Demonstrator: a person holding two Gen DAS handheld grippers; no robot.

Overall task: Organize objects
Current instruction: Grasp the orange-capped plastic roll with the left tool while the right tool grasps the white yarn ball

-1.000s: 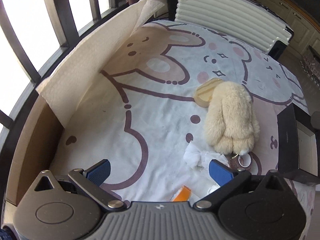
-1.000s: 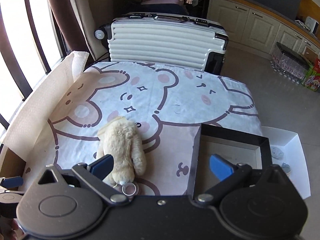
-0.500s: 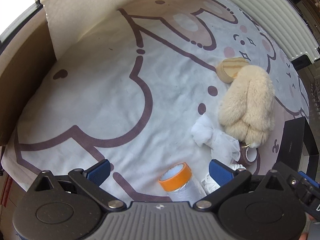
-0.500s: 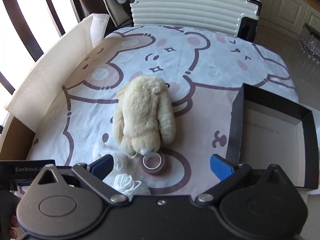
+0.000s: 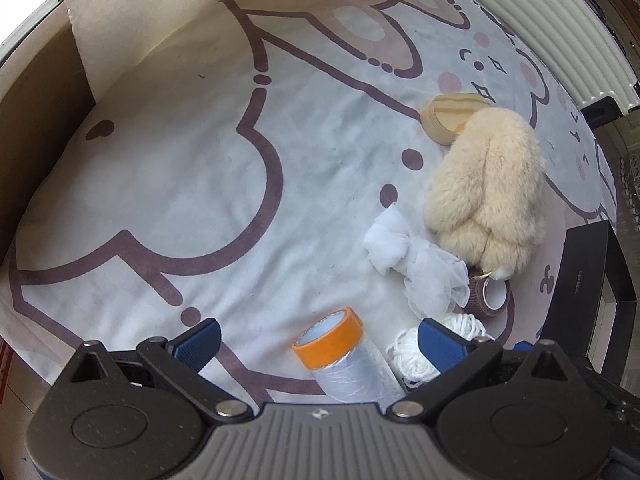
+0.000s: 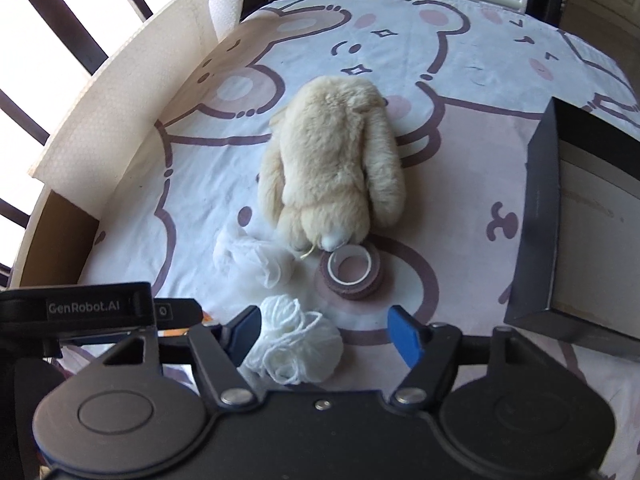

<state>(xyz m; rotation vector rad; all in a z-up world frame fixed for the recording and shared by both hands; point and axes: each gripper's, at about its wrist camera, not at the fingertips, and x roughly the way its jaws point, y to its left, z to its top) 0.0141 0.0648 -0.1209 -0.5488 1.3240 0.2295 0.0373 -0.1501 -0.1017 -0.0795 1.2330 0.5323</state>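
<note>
White yarn ball (image 6: 298, 344) sits between my right gripper (image 6: 324, 330) jaws, which are closing but not pinching yet; loose loops could snag or slip out. My left gripper (image 5: 318, 340) jaws stand spread around the orange-capped roll (image 5: 340, 352). Black box (image 6: 560, 248) wall crowds three o'clock; open tabletop (image 5: 180, 168) lies toward ten.

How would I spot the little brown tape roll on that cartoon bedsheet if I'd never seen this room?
Find the fluffy cream plush rabbit lying mid-sheet, left of the black box. At the rabbit's near end, touching it, lies the brown tape roll, flat with its pale core facing up. Its neighbours are white, a gauzy cloth and a yarn ball; it alone is a dark ring.
</note>
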